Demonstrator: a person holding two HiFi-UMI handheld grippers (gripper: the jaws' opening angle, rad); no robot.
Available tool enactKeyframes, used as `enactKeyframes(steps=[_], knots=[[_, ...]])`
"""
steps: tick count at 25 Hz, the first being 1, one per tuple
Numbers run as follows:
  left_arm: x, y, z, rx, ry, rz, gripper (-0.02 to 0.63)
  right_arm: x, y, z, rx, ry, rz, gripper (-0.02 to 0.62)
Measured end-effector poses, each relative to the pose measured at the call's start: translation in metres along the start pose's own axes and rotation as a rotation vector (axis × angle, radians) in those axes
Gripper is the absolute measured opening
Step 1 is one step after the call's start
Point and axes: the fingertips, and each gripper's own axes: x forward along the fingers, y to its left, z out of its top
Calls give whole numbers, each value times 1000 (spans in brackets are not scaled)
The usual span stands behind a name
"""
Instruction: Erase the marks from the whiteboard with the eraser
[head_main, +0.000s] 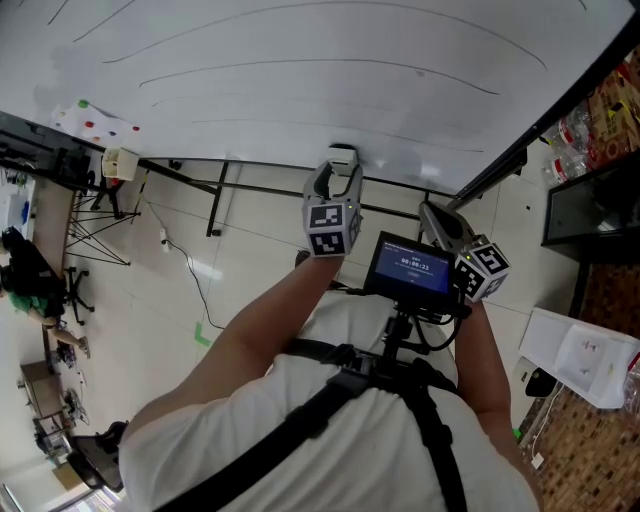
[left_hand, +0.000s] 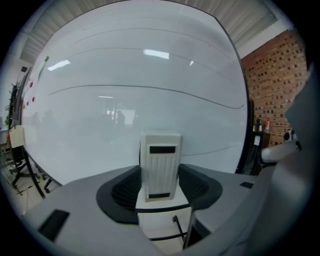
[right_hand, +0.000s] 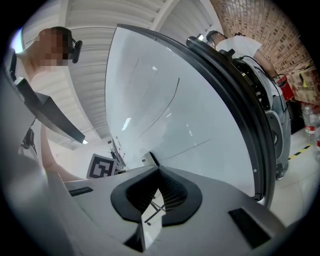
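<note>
We see the left tongs pinching the eraser upright btwn ribbed black pads, at the whiteboard's lower edge; contact w/ the board we can't tell. Eraser: pale plastic block, grooved face, dark slot near top. Thin curved marks cross the glossy board. Right tongs pressed together, empty.
</note>
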Motion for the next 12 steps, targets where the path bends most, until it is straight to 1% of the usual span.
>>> enactKeyframes(steps=[3, 5, 7, 9, 12], knots=[[4, -38, -2, 67, -4, -119, 265, -4, -3, 1, -9, 5, -2, 15], [6, -47, -4, 79, -8, -160, 265, -6, -7, 0, -7, 4, -1, 15], [6, -45, -5, 88, -11, -181, 265, -10, -7, 3, -6, -4, -6, 15], [5, -30, -3, 102, -9, -169, 265, -10, -6, 7, -6, -7, -14, 15], [-2, 30, 1, 95, -3, -73, 264, -1, 1, 5, -8, -4, -22, 15]])
